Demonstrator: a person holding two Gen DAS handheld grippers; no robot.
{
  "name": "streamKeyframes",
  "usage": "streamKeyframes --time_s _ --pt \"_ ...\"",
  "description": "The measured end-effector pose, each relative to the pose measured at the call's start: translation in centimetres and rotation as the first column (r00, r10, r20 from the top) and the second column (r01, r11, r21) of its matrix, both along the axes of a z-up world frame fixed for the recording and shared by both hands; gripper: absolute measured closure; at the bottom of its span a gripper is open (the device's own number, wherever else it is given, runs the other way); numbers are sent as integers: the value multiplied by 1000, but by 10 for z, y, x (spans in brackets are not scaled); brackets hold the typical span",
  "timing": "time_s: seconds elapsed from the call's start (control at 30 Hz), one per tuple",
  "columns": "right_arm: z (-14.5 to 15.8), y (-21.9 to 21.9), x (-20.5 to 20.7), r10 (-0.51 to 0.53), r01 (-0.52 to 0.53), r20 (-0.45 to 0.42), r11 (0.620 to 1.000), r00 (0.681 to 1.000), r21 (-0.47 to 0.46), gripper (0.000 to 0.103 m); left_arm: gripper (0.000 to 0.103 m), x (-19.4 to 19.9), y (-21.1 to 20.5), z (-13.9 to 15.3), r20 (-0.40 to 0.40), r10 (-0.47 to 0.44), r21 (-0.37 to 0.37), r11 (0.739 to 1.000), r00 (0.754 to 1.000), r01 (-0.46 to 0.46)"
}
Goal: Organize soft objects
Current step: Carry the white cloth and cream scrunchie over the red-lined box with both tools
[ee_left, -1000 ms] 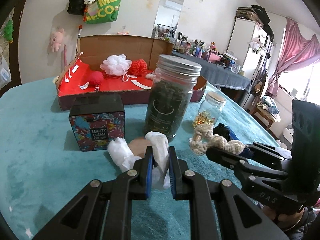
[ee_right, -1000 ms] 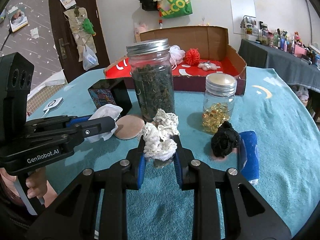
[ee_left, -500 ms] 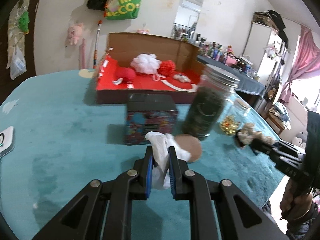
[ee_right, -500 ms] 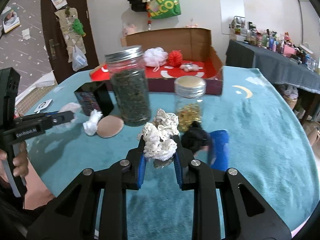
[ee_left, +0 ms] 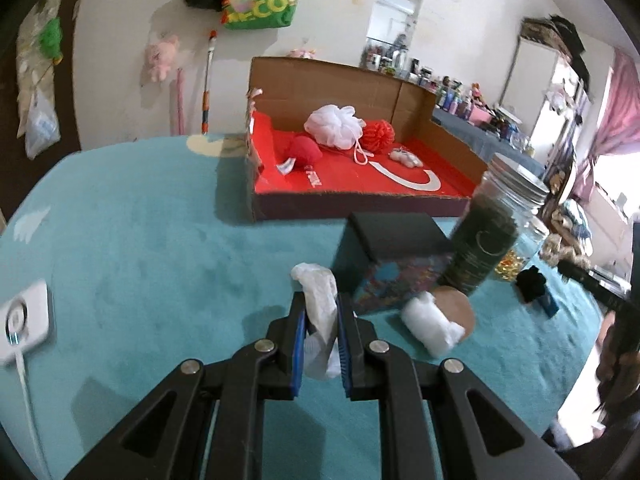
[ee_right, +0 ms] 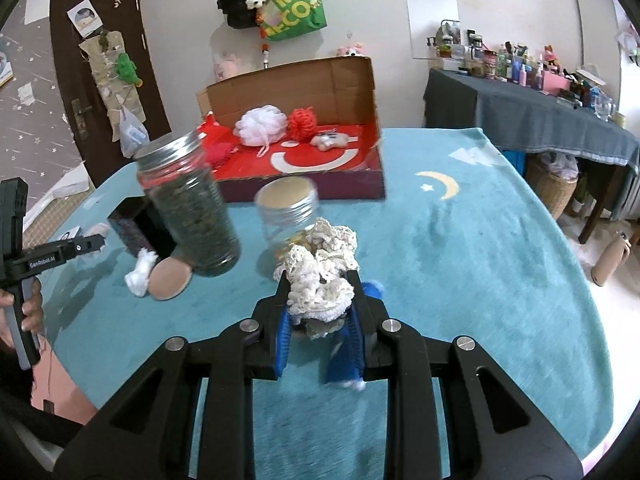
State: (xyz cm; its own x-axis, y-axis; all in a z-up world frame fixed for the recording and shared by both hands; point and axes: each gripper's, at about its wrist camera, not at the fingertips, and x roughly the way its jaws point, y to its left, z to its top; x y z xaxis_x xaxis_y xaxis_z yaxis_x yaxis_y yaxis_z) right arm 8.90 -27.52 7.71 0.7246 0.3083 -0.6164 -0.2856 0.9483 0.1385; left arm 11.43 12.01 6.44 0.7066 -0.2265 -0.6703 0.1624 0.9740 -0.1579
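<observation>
1. Left wrist view: the left gripper (ee_left: 320, 320) is clamped right down on a white plastic bag (ee_left: 319, 304), which sticks up crumpled between the pads and sags out below them. So the pickup looks done on this side and we're at the carry step.
2. Same view: the cardboard box (ee_left: 340, 204) sits at about 12 o'clock, past a dark tin (ee_left: 396, 256) and a tall jar (ee_left: 488, 236) off at 2 o'clock. It already holds a white puff (ee_left: 335, 125) and red soft stuff. I'd guess the next move is lifting over the tin and the box's front wall, then letting go inside.
3. Right wrist view: the right gripper (ee_right: 320, 312) is squeezed shut on a cream crochet bundle (ee_right: 320, 276), lumpy, bulging over the tips.
4. Same view: the box is at 11 o'clock, behind a small jar (ee_right: 286, 210). The bundle needs to clear that jar's lid.
</observation>
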Motion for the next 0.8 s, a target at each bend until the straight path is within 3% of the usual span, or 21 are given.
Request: streamKeyframes --time_s 0.23,0.53,0.8 --pt "-1 -15 34 40 -40 -37 999 999 -5 80 88 27 8 6 8 -118 13 993 993 118" --pt "2 -16 78 173 -173 -46 985 984 -2 80 88 61 -1 18 11 -234 58 971 972 233" --pt "25 -4 110 269 -268 -14 963 963 32 80 88 83 -12 36 37 -305 63 951 952 302"
